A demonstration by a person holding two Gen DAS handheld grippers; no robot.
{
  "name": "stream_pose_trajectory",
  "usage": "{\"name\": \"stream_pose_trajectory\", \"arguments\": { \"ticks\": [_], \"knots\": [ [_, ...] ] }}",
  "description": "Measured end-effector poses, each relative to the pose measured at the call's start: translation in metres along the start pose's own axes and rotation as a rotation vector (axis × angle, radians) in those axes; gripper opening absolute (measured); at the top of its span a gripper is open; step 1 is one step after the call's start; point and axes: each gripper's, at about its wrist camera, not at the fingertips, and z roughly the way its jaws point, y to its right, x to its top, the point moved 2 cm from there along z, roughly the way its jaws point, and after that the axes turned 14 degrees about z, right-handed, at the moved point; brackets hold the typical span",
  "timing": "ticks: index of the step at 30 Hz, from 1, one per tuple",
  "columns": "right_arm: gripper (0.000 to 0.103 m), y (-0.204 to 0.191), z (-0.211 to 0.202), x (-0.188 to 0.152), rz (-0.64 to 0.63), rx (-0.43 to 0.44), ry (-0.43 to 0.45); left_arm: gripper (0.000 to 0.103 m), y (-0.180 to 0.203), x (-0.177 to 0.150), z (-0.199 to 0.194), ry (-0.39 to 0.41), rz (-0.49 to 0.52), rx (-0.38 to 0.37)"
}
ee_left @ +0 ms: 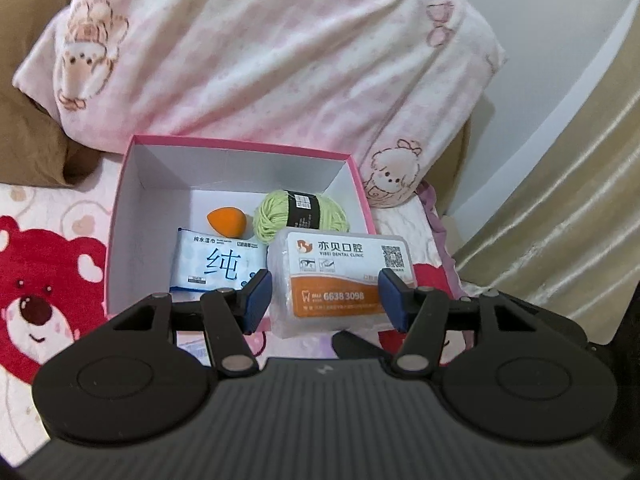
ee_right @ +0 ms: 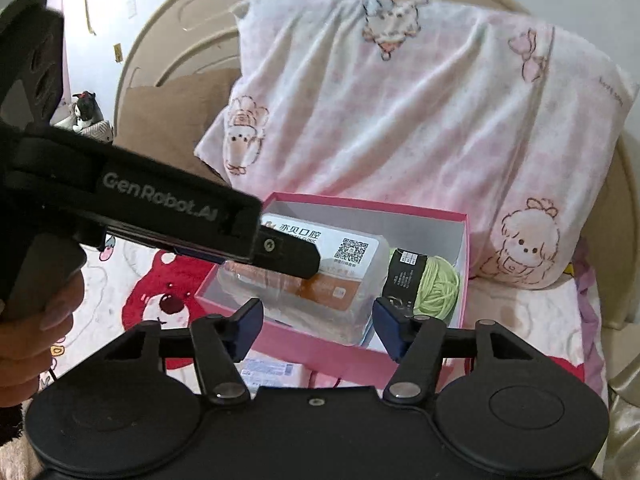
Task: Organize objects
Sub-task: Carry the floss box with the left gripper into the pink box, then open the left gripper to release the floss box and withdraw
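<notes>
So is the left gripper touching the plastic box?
Touching: in the left wrist view both pads of the left gripper press against the plastic box's sides.

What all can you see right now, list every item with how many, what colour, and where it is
box: one, pink outside, white inside, open on the bed
dental floss case: one, clear with white and orange label, between the left gripper's fingers at the box's near right corner
yarn ball: one, light green with black band, inside box, far right
sponge: one, orange, inside box, middle
wipes pack: one, blue and white, inside box, near side
pillow: one, pink and white, behind box
bear blanket: one, red and pink, under box
left gripper: one, black, blue pads
right gripper: one, black, open, nothing between its fingers
</notes>
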Motion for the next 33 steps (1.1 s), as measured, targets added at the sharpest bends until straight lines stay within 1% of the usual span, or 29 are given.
{"name": "stream_pose_trajectory", "arguments": {
  "ticks": [2,4,8,9,11,14,18,20,22,23,25,29,31,33],
  "knots": [
    [0.064,0.012,0.014,0.009,0.060,0.028,-0.039,0.057,-0.010,0.005,0.014,-0.028,-0.006,-0.018],
    [0.064,0.019,0.028,0.014,0.082,0.033,-0.062,0.057,-0.020,0.008,0.029,-0.047,-0.017,-0.041],
    [0.063,0.028,0.060,0.019,0.094,0.008,-0.120,0.057,-0.036,0.012,0.061,-0.077,-0.034,-0.052],
    [0.063,0.029,0.068,0.020,0.087,-0.010,-0.138,0.057,-0.041,0.012,0.074,-0.087,-0.032,-0.057],
    [0.063,0.033,0.090,0.021,0.073,-0.058,-0.186,0.057,-0.050,0.010,0.094,-0.106,-0.063,-0.073],
    [0.063,0.040,0.119,0.017,0.049,-0.129,-0.260,0.057,-0.062,0.005,0.127,-0.163,-0.110,-0.100],
    [0.063,0.044,0.142,0.011,0.022,-0.198,-0.334,0.057,-0.069,-0.003,0.158,-0.214,-0.142,-0.116],
    [0.062,0.048,0.151,0.012,0.032,-0.235,-0.372,0.056,-0.071,-0.005,0.168,-0.223,-0.158,-0.130],
    [0.062,0.048,0.157,0.015,0.032,-0.296,-0.403,0.055,-0.073,-0.009,0.179,-0.227,-0.203,-0.163],
    [0.062,0.047,0.160,0.015,0.013,-0.325,-0.413,0.055,-0.075,-0.010,0.184,-0.225,-0.223,-0.175],
    [0.062,0.046,0.162,0.015,-0.021,-0.352,-0.427,0.053,-0.076,-0.012,0.191,-0.222,-0.247,-0.189],
    [0.061,0.043,0.166,0.009,-0.096,-0.377,-0.426,0.049,-0.078,-0.011,0.193,-0.216,-0.243,-0.194],
    [0.057,0.043,0.165,0.006,-0.122,-0.381,-0.416,0.042,-0.082,-0.012,0.193,-0.225,-0.255,-0.195],
    [0.057,0.043,0.163,0.002,-0.135,-0.386,-0.407,0.039,-0.082,-0.011,0.192,-0.238,-0.268,-0.194]
  ]
}}
